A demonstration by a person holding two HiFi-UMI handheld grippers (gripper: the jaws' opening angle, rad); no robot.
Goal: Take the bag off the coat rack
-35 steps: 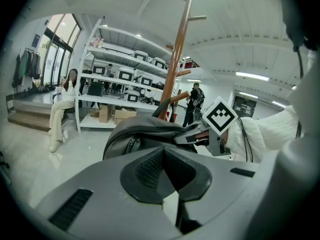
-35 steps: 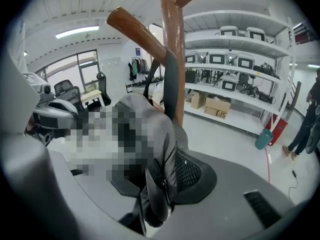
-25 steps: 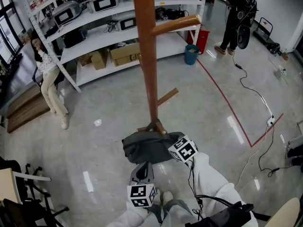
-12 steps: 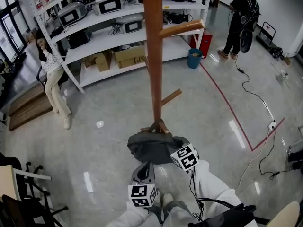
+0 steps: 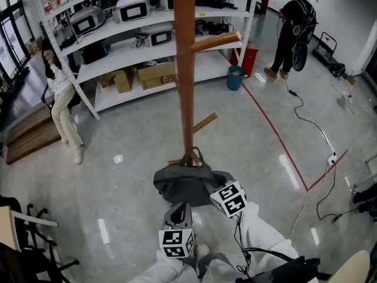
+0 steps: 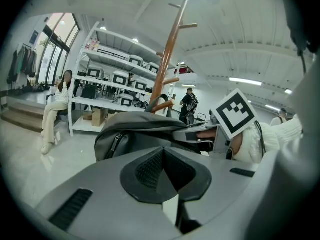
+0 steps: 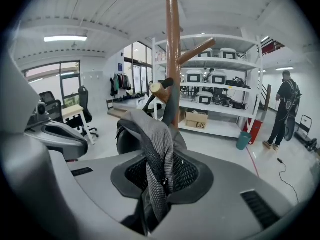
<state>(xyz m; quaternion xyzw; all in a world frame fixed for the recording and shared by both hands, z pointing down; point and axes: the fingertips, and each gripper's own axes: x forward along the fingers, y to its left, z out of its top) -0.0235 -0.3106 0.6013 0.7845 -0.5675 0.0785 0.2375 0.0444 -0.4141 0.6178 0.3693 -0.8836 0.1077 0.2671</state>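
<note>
The wooden coat rack (image 5: 185,69) stands right in front of me. A grey bag (image 5: 185,184) hangs low against its pole, its handle loop (image 5: 193,156) standing up beside the pole. My right gripper (image 7: 157,176) is shut on the bag's grey mesh strap (image 7: 156,149); its jaws have just been closing on it. In the right gripper view the bag's handle runs up to a low peg (image 7: 161,89). My left gripper (image 6: 162,171) is shut with nothing in it and sits just below and in front of the bag (image 6: 135,131). In the head view it (image 5: 178,216) lies under the bag's near edge.
White shelves (image 5: 118,46) with appliances and boxes line the back. One person sits at the left (image 5: 59,99) and another stands at the far right (image 5: 291,28). A blue bin (image 5: 235,77), red floor tape (image 5: 277,140) and cables (image 5: 318,134) lie to the right.
My right gripper has risen a little with the strap, and the bag's handle loop now stands up by the pole. The left gripper has stayed where it was.
</note>
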